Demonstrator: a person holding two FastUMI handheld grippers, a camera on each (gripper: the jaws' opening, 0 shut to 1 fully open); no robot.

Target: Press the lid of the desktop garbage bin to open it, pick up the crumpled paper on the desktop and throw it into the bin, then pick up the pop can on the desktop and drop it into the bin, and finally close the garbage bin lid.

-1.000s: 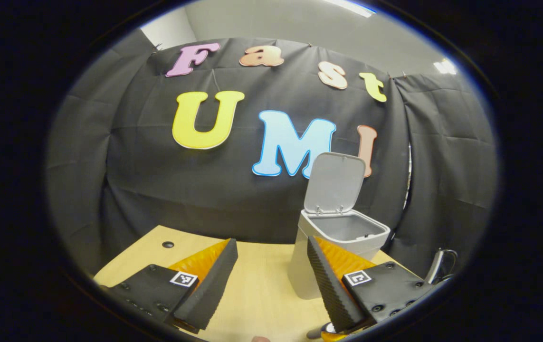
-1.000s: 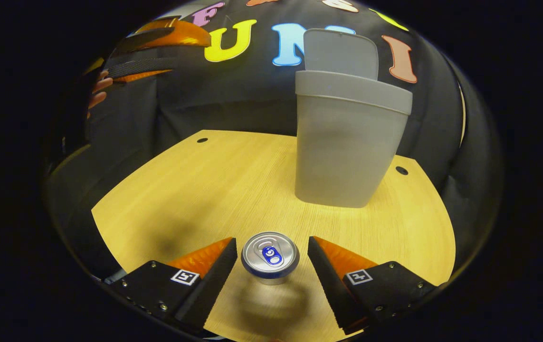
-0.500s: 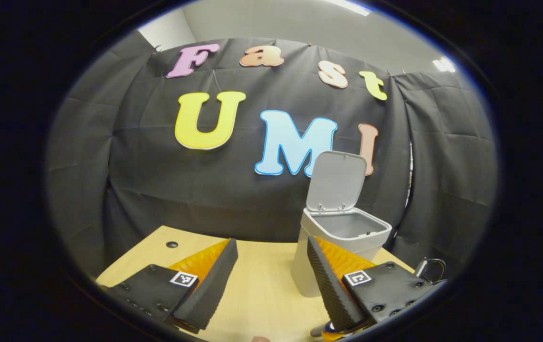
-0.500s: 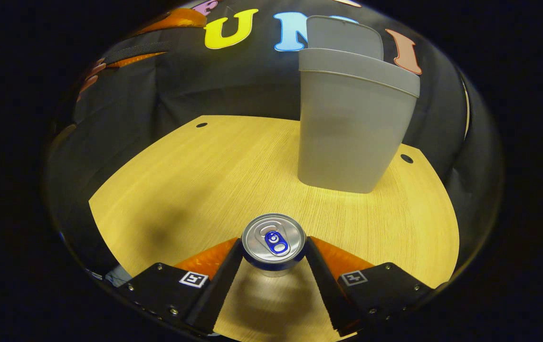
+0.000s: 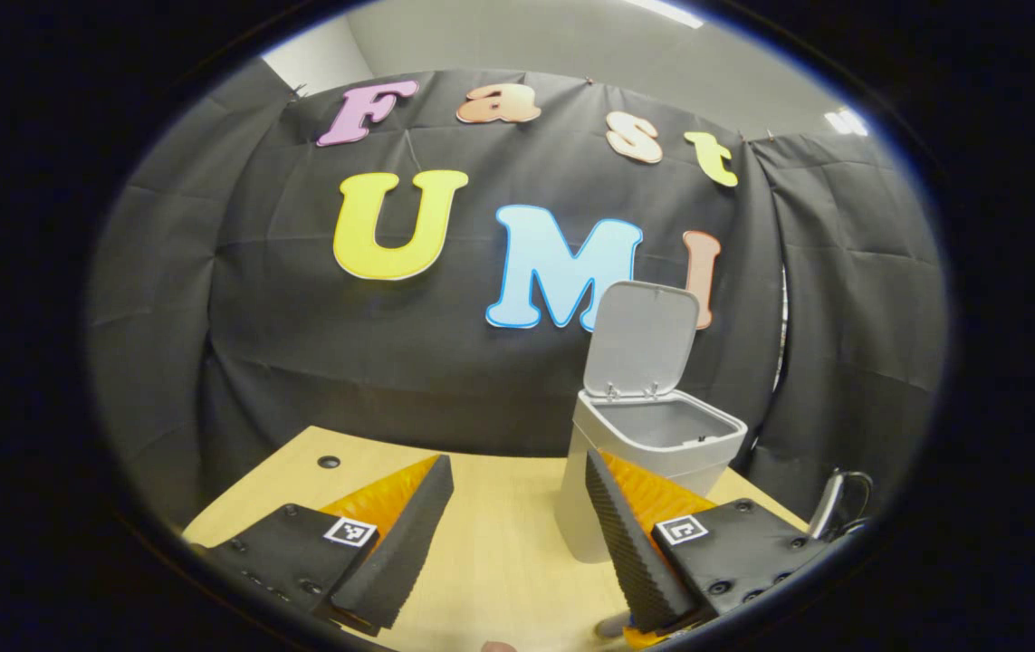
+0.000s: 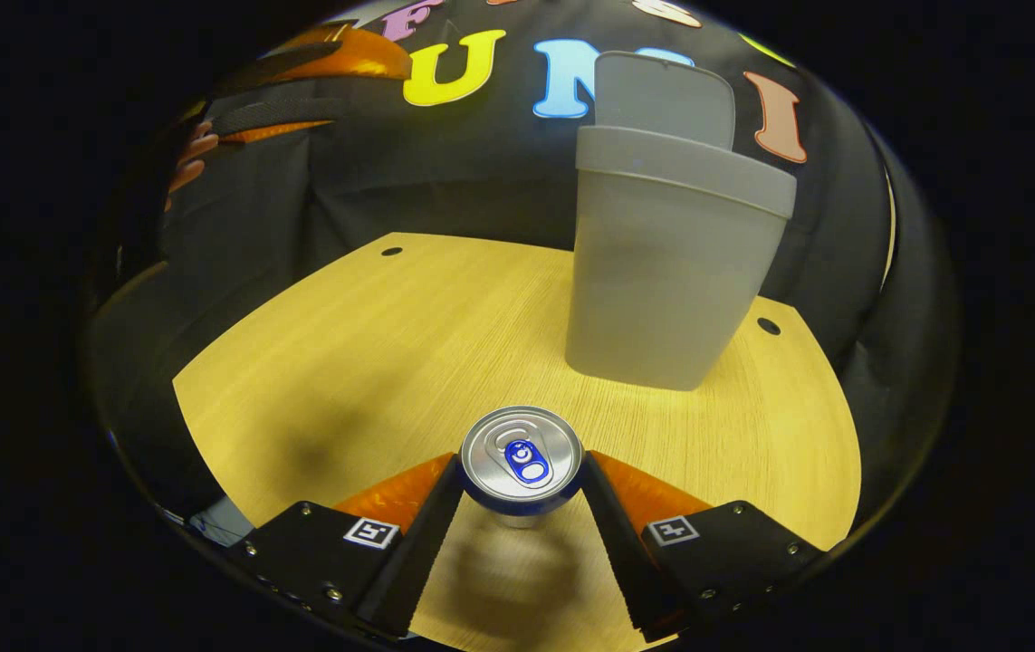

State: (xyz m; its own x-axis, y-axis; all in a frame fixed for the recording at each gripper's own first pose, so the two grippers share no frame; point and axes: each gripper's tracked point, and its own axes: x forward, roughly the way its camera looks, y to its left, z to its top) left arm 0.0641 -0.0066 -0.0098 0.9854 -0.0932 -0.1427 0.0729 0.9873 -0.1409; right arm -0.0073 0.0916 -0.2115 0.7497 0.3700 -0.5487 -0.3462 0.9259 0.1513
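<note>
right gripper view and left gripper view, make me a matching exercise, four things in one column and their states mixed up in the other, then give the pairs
Things:
1. bin lid
2. pop can
3. left gripper
4. right gripper

States:
A. open, holding nothing
B. standing up, bin open
C. shut on the can's sides
D. upright, tab on top

Pairs: 1-B, 2-D, 3-A, 4-C

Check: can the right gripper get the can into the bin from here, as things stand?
Probably yes. The right gripper is shut on the pop can, the bin's lid stands open, and bare desktop lies between them.
</note>
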